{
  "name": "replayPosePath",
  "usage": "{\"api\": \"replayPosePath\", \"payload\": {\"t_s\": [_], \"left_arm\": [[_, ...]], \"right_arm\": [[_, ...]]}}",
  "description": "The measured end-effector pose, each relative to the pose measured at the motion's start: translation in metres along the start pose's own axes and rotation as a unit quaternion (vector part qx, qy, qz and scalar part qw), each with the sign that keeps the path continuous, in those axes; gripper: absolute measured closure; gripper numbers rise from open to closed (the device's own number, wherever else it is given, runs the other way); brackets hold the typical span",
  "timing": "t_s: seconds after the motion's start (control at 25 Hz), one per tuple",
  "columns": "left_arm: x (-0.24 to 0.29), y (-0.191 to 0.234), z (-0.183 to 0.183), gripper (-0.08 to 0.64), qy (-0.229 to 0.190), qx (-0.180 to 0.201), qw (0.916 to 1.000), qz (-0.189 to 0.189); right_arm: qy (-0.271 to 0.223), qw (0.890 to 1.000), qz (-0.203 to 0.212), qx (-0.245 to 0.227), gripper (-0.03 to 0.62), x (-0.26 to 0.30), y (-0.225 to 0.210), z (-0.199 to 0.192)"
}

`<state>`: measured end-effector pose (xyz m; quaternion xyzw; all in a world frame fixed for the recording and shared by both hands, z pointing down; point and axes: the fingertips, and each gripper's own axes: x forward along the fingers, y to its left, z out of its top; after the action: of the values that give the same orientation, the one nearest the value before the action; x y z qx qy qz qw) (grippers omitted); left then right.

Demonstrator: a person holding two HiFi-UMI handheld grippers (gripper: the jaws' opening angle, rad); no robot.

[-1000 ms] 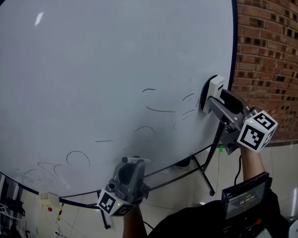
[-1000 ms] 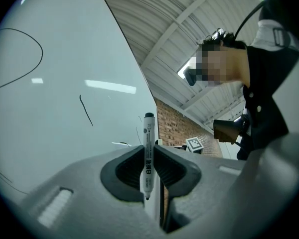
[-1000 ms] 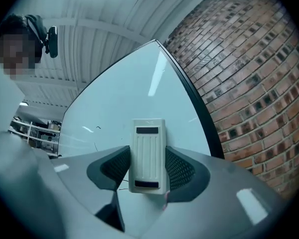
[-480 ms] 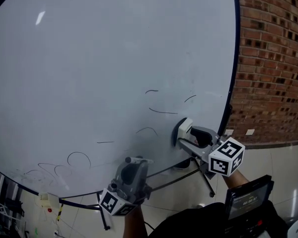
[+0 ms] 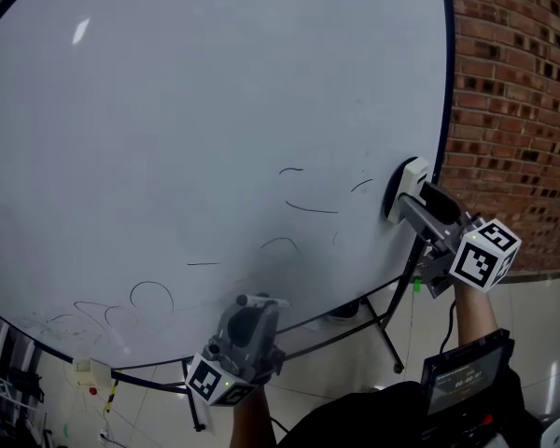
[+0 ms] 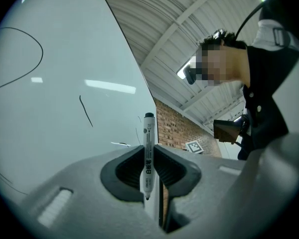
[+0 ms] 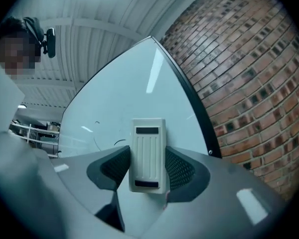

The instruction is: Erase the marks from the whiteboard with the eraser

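Observation:
The whiteboard [image 5: 187,91] fills most of the head view and carries thin black marks [image 5: 310,208] in its lower half, with more loops [image 5: 149,295] at the lower left. My right gripper [image 5: 403,192] is shut on a white eraser [image 5: 406,183] and presses it flat to the board near the right frame; the eraser [image 7: 148,153] sits between the jaws in the right gripper view. My left gripper [image 5: 249,303] hangs below the board's bottom edge, shut on a white marker [image 6: 147,156] that stands upright between its jaws.
A brick wall [image 5: 513,110] stands to the right of the board. The board's dark stand legs [image 5: 378,329] cross below its lower edge over a pale floor. A person's dark sleeve and a small screen [image 5: 462,376] show at the bottom right.
The eraser swept down-left across the board and has come back up to the right edge. Short marks near the right side are fewer. The left gripper has stayed put.

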<state>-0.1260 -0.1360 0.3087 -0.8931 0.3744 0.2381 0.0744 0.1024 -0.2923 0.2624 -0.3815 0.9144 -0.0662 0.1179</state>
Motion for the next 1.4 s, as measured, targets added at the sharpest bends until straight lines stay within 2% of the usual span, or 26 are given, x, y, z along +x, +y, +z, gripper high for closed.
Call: {"api": "replayPosePath", "payload": {"t_s": [0.12, 0.24, 0.36, 0.64, 0.76, 0.88, 1.04, 1.24, 1.4], "left_arm": [[-0.006, 0.002, 0.001, 0.503, 0.0, 0.003, 1.0, 0.007], [-0.008, 0.005, 0.001, 0.503, 0.004, 0.004, 0.9999, 0.01], [-0.009, 0.005, 0.001, 0.503, 0.005, 0.003, 0.9999, 0.012], [-0.006, 0.004, 0.0, 0.503, 0.002, -0.001, 1.0, 0.006], [-0.006, 0.003, -0.001, 0.503, 0.002, -0.003, 1.0, 0.003], [-0.004, 0.002, 0.0, 0.503, -0.002, -0.004, 1.0, 0.0], [-0.004, 0.002, 0.003, 0.502, -0.005, -0.001, 1.0, -0.004], [-0.011, 0.006, 0.008, 0.503, -0.009, 0.0, 1.0, 0.002], [-0.02, 0.012, 0.013, 0.503, -0.016, 0.001, 0.9998, 0.01]], "right_arm": [[-0.009, 1.0, -0.012, -0.014, 0.367, 0.001, 0.003, 0.006], [0.001, 0.999, -0.001, -0.045, 0.367, 0.009, 0.026, -0.009], [0.032, 0.997, 0.034, -0.058, 0.367, 0.022, 0.059, -0.043], [0.124, 0.986, 0.108, -0.026, 0.367, 0.039, 0.112, -0.141], [0.143, 0.982, 0.118, -0.033, 0.365, 0.039, 0.118, -0.153], [0.129, 0.985, 0.102, -0.046, 0.365, 0.034, 0.105, -0.131], [0.078, 0.994, 0.072, -0.033, 0.365, 0.027, 0.073, -0.066], [0.005, 0.999, 0.028, -0.021, 0.365, 0.02, 0.042, 0.013], [-0.008, 0.999, 0.009, -0.033, 0.366, 0.024, 0.045, 0.031]]}}
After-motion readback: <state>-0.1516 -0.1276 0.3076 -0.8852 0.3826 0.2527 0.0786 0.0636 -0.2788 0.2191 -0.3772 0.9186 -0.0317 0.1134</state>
